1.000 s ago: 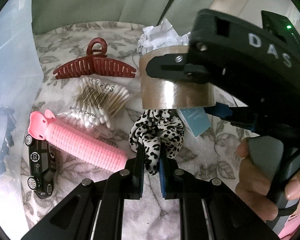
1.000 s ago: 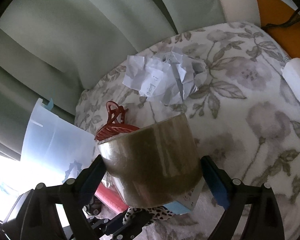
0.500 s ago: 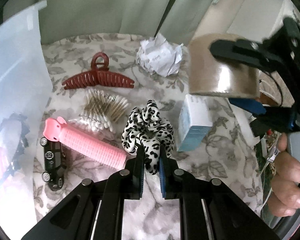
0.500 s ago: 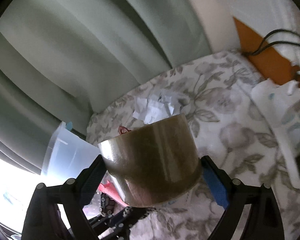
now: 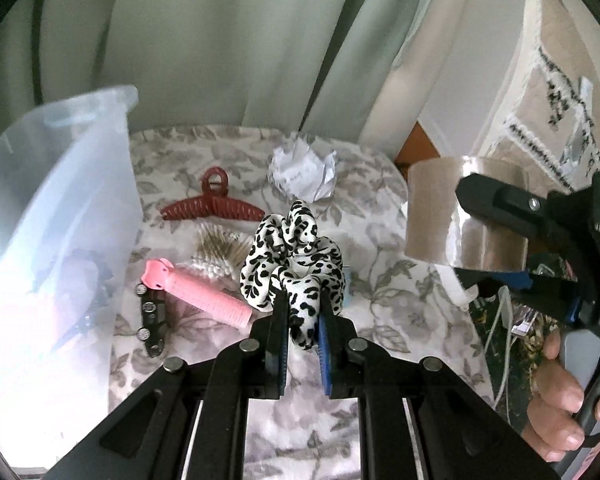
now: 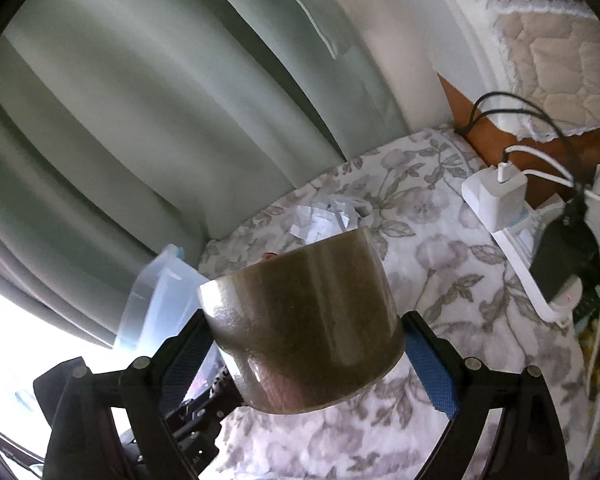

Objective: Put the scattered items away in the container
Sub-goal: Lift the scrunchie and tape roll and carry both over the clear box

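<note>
Both tools are loaded and neither load is in the container (image 5: pixel 60 208) yet, so the tidying looks partly done at best. The left hand-held gripper (image 5: pixel 302 320) is pinched narrow on a spotted scrunchie (image 5: pixel 296 252), held up off the flowered tabletop (image 5: pixel 400 320); the right hand-held gripper (image 6: pixel 304 344) is spread wide around a roll of brown tape (image 6: pixel 300 320), carried in the air off to the right of the left one. The clear plastic container stands to the left of both; some dark and pinkish shapes show through its wall, but I cannot tell what they are. Still lying out ahead of the left hand-held gripper are a pink hair roller (image 5: pixel 204 296), a black toy car (image 5: pixel 152 316) just left of it, a pack of cotton swabs (image 5: pixel 216 256), a red hair claw (image 5: pixel 212 204) and, farthest off, a crumpled paper ball (image 5: pixel 304 172). A small blue box is mostly hidden behind the scrunchie. To the right of the tape, a white charger (image 6: pixel 496 196) and its cables (image 6: pixel 540 168) crowd the tabletop's edge. The container's tall near wall has to be cleared before either load can drop in.
</note>
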Demonstrator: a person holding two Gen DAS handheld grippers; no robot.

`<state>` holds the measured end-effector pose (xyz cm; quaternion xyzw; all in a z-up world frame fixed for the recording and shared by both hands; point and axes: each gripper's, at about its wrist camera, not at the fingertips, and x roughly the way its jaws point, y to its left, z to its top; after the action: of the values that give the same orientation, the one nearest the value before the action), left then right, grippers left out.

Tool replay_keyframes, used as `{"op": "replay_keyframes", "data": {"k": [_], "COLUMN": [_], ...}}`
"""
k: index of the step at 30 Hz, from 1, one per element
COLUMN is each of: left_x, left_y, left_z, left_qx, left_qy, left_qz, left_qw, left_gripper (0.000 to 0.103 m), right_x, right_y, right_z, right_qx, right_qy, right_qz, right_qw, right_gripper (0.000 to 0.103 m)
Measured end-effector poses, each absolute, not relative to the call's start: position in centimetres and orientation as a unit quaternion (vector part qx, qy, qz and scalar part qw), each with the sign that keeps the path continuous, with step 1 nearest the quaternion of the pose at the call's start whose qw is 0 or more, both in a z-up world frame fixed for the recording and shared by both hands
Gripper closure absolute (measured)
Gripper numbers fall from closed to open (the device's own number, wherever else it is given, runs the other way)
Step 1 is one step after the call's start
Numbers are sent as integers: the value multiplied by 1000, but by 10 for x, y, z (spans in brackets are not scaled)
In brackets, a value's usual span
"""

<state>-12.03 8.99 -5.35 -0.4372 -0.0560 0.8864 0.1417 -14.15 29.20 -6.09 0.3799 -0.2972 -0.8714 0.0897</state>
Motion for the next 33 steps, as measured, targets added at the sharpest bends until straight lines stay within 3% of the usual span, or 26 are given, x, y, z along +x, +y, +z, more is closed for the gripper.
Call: {"op": "replay_keyframes", "data": {"k": [18,33], "left_x": [-61,-32], "left_y": [67,-9], "left_z": [21,57], "left_qx": [-353,-278], "left_qy": [-82,-123], "left_qz": [922,950], "left_qw": [132,73], "left_gripper": [90,90], "right_x": [-67,-48], "right_y": [284,231], "right_z": [11,50], "right_qx": [312,291], "right_qy": [-285,-234], "right_qz": [-901,-917], "right_qw": [101,141], "right_gripper": [8,8]}}
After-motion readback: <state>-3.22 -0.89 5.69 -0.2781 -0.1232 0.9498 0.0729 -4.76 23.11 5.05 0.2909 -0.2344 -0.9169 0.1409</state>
